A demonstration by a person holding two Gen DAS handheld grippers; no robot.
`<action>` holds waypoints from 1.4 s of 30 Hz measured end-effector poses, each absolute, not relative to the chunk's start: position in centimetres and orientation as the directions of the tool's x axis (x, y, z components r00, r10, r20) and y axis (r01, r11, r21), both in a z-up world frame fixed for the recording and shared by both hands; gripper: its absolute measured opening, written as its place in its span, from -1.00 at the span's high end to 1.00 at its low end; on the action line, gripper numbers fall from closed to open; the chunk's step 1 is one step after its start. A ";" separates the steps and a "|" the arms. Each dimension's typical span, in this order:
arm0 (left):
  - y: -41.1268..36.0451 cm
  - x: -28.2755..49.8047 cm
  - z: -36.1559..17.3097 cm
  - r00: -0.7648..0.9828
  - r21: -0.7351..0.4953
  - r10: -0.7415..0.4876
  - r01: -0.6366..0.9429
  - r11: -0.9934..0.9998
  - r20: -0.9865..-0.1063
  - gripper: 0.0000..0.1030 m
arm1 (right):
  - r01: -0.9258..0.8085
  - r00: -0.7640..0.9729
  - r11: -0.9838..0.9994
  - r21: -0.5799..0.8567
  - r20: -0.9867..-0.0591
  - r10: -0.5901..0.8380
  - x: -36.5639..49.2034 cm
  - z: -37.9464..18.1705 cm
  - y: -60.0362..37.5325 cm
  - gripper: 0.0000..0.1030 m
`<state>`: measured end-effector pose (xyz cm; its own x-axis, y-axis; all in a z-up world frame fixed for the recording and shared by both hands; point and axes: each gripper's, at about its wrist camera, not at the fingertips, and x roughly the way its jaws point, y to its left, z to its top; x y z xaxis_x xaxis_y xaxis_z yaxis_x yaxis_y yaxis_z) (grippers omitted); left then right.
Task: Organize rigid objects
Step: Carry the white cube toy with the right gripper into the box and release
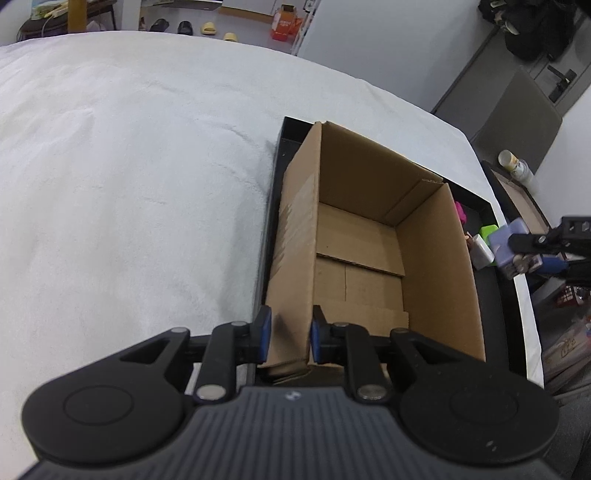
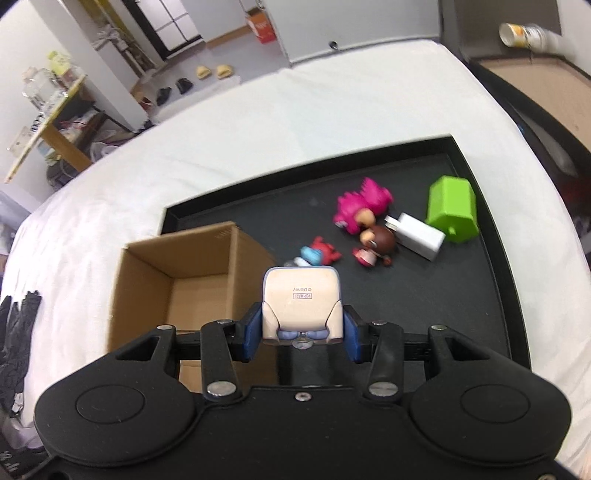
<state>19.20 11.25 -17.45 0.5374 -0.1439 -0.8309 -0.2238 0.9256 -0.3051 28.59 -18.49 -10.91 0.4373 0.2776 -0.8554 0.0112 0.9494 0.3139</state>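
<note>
An open, empty cardboard box (image 1: 369, 254) stands at the left end of a black tray (image 1: 280, 147). My left gripper (image 1: 290, 339) is shut on the box's near left wall. My right gripper (image 2: 301, 332) is shut on a cream and lilac toy figure (image 2: 301, 306), held above the tray to the right of the box (image 2: 184, 269); it also shows in the left wrist view (image 1: 513, 251). On the tray (image 2: 406, 314) lie a pink toy (image 2: 364, 206), a brown-haired doll (image 2: 376, 243), a small red and blue toy (image 2: 317, 254), a white charger (image 2: 417, 234) and a green block (image 2: 452, 208).
The tray sits on a white cloth-covered surface (image 1: 129, 166). Another dark tray with a cardboard sheet (image 2: 535, 85) and a paper cup (image 2: 524, 33) lie beyond the right edge. Black gloves (image 2: 18, 332) lie at the left. Shoes and shelves stand on the floor behind.
</note>
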 end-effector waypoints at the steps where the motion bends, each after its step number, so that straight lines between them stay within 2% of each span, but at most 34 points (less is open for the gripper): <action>1: 11.1 19.2 -17.4 0.539 -0.301 -0.142 -0.219 0.928 -0.830 0.64 | 0.003 0.444 0.948 0.318 -0.850 0.283 28.6 -10.5 -18.3 0.15; 14: 11.0 18.7 -17.5 0.546 -0.314 -0.172 -0.178 0.932 -0.820 0.67 | -0.105 0.477 0.933 0.344 -0.806 0.351 29.5 -8.0 -13.8 0.15; 32: 12.7 18.4 -18.6 0.573 -0.418 -0.258 -0.164 0.894 -0.778 0.65 | -0.182 0.339 0.927 0.328 -0.864 0.372 31.9 -13.3 -6.3 0.15; 42: 13.4 18.0 -18.6 0.583 -0.437 -0.268 -0.168 0.884 -0.767 0.65 | -0.192 0.359 0.908 0.372 -0.834 0.418 33.2 -13.8 -5.4 0.13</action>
